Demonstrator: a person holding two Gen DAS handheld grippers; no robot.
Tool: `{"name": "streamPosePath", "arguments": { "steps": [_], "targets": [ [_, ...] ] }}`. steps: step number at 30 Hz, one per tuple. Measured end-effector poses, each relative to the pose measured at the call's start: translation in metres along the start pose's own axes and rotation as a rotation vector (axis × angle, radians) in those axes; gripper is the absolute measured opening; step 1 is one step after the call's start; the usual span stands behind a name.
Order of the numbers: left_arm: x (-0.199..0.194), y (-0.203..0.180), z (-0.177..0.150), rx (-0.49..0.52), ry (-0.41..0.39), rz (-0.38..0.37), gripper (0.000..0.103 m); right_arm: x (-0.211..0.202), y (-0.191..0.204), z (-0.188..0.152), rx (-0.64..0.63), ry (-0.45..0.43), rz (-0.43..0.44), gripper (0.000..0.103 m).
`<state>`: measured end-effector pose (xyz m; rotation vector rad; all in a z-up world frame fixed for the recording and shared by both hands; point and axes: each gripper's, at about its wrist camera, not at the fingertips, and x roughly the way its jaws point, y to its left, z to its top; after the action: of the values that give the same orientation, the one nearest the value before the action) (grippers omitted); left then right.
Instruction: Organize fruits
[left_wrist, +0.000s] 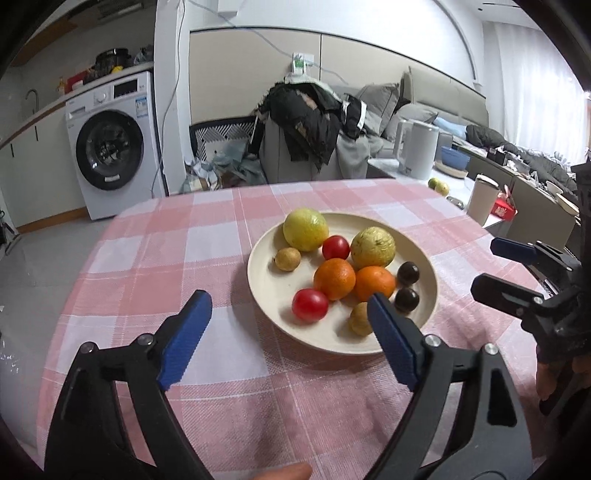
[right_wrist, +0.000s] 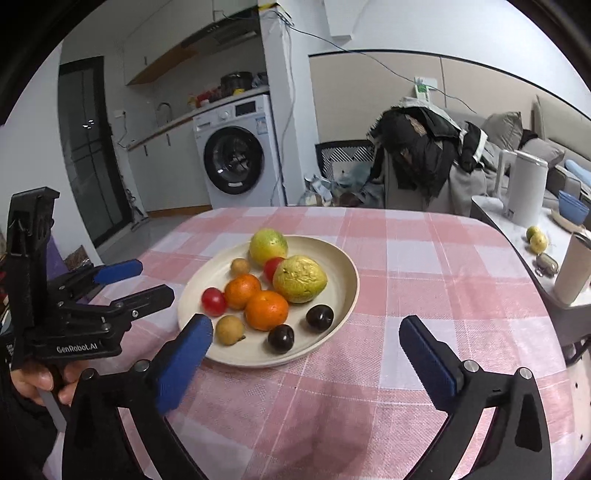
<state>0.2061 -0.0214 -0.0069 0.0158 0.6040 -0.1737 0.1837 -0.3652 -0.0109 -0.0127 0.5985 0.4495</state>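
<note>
While both jaws stand spread and empty, left hand-held gripper (left_wrist: 290, 314) and right hand-held gripper (right_wrist: 306, 334) hover just short of the plate (right_wrist: 343, 291) of fruits (right_wrist: 266, 309) (round, crowded): your nudge could roll one off.

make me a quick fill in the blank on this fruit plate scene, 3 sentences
1. The plate holds two oranges, two red tomatoes and two dark ____.
2. The tablecloth is checked white and ____.
3. Both tongs, left and right, are open and hold ____.

Missing words: plums; pink; nothing
</note>
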Motion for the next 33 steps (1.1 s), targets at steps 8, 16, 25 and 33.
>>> {"name": "streamPosePath", "arguments": {
  "steps": [8,16,25,33],
  "targets": [
    [-0.032,-0.006,-0.013,0.019,-0.067,0.014,0.103,-0.018,-0.003,-0.010,-0.003,-0.058,0.040,0.103],
    [-0.035,-0.001,-0.022,-0.020,-0.105,0.019,0.103,-0.026,-0.001,-0.016,-0.013,-0.117,0.055,0.103],
    [-0.036,-0.005,-0.021,-0.008,-0.120,0.013,0.103,-0.028,-0.002,-0.016,-0.009,-0.132,0.051,0.103],
    [-0.037,-0.008,-0.020,0.005,-0.123,0.008,0.103,-0.028,-0.001,-0.016,-0.014,-0.131,0.056,0.103]
  ]
}}
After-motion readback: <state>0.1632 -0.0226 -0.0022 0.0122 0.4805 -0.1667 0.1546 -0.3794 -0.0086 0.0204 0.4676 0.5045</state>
